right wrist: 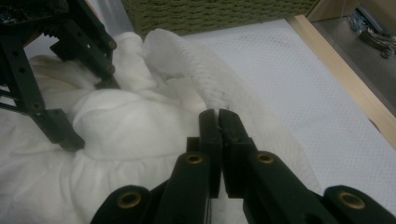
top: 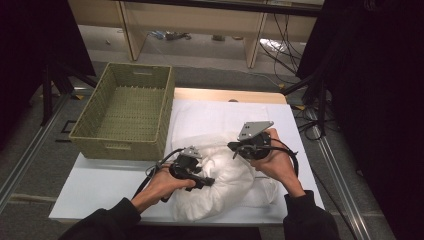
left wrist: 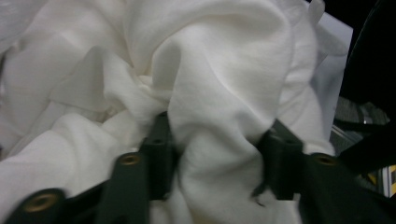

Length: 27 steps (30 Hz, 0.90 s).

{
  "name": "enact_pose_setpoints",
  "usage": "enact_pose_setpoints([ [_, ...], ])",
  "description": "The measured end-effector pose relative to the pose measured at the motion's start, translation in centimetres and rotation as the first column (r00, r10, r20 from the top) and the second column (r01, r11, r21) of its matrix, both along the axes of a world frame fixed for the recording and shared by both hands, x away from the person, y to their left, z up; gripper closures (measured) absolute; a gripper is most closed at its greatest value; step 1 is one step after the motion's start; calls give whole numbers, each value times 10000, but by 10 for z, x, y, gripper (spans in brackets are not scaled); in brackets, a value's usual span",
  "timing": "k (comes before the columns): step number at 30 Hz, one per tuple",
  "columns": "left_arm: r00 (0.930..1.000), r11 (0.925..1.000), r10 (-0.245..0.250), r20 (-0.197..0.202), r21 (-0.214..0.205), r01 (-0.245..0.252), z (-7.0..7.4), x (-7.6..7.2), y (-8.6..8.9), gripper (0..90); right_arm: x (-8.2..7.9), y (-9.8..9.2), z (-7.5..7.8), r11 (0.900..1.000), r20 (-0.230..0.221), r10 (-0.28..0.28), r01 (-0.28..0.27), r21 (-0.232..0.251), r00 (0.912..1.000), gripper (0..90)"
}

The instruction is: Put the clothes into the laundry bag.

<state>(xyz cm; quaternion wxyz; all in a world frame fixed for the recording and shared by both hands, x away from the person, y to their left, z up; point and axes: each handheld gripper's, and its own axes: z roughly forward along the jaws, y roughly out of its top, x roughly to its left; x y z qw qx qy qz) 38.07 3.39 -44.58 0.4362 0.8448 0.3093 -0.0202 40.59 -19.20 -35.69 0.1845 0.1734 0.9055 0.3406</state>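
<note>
Both forearms in dark sleeves come in from the near edge, hands wrapped around the gripper bodies and angled inward toward each other. Large white table (top: 100, 185) with a white textured mat (top: 215, 115) on its far right part. Green woven rectangular basket (top: 122, 111) at far left, nothing visible inside it. Crumpled white cloth bundle (top: 225, 180) sits near centre of the table, between the two hands, right of the basket.

Left gripper (top: 206, 181) pushes into the bundle's left side; in the left gripper view its jaws stand apart with a thick fold of cloth (left wrist: 219, 130) bunched between them, pads pressing the fabric on both sides. Right gripper (top: 235, 147) at the bundle's far right edge; in the right gripper view (right wrist: 219, 122) the jaws are together, tips against a ridge of cloth (right wrist: 196, 70), whether any fabric is pinched can't be told.
</note>
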Motion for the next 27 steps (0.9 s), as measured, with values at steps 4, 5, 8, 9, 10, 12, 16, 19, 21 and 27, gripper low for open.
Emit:
enact_pose_setpoints([
  [4,9998,9988,94,-180,-475,-103,10,2,-9,682,-4,3,3,9998,126,218,-218,34,9997,895],
  [5,9998,9982,190,-39,-573,-192,17,4,-9,692,-5,2,5,9996,59,285,-285,2,9996,895],
  [8,9985,9952,488,264,-857,-464,26,11,-12,716,-12,2,11,9996,70,254,-255,122,9997,895],
  [9,9969,9937,666,423,-932,-625,27,15,-15,718,-12,2,13,9989,121,451,-452,104,9989,896],
  [10,9948,9921,862,550,-965,-807,26,18,-19,718,-14,2,15,9989,119,457,-459,117,9989,896],
  [12,9897,9896,1200,785,-895,-1129,19,25,-25,712,-17,1,16,9992,259,352,-356,159,9990,896],
  [16,9903,9892,1332,404,-667,-1303,3,26,-25,554,-20,2,7,9993,-13,387,-387,-2,9993,896],
  [19,9893,9895,1391,451,-461,-1370,5,15,-11,358,-18,0,1,9993,-84,365,-366,-105,9993,896],
  [21,9877,9913,1315,842,-197,-1303,12,5,3,252,-18,-2,0,9994,-131,332,-332,-19,9994,895],
  [27,9736,9789,1836,1355,653,-1937,14,-12,45,154,-17,-4,-1,9995,-96,310,-310,-16,9995,895],
])
